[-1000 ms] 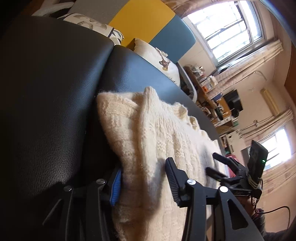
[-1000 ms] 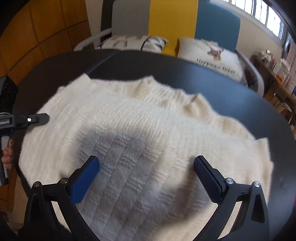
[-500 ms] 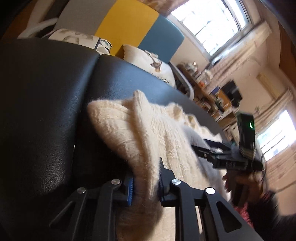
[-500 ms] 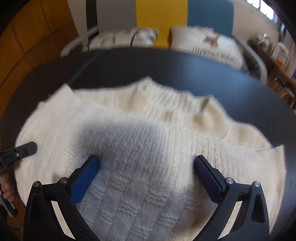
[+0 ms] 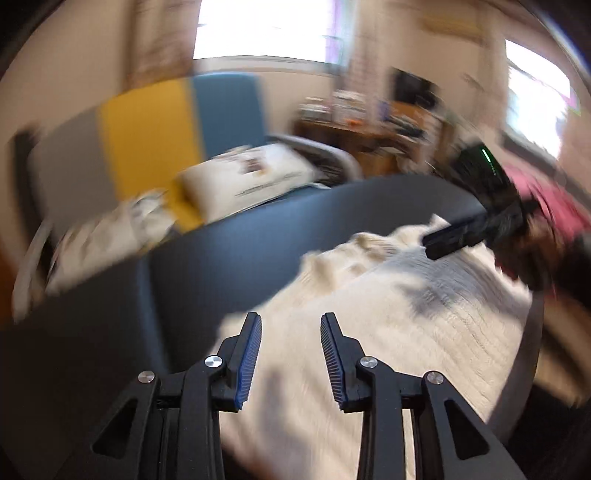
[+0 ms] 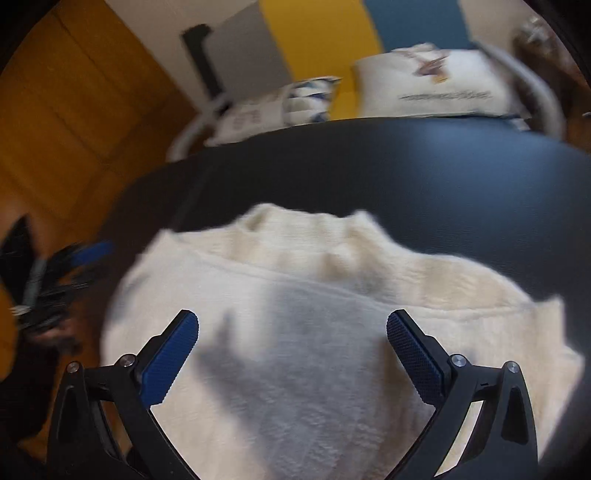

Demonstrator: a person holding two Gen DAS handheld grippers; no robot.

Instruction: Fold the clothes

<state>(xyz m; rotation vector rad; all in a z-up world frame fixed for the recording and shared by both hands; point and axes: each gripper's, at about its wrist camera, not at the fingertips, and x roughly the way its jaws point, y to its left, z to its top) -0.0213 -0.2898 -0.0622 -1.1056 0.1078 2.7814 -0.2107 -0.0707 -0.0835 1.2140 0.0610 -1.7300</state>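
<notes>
- A cream knitted sweater is lying folded over on the dark counter, its collar edge pointing toward the far side.
- The left tongs are hovering above the sweater's near-left edge; their jaws are opening, with nothing pinched between the blue pads.
- The right tongs are standing spread wide above the middle of the sweater, gripping nothing and casting a grey shadow on the knit.
- In the left wrist view, the right tongs are showing blurred at the sweater's far right edge.
- Behind the counter, a grey, yellow and blue sofa is carrying pale cushions.
</notes>
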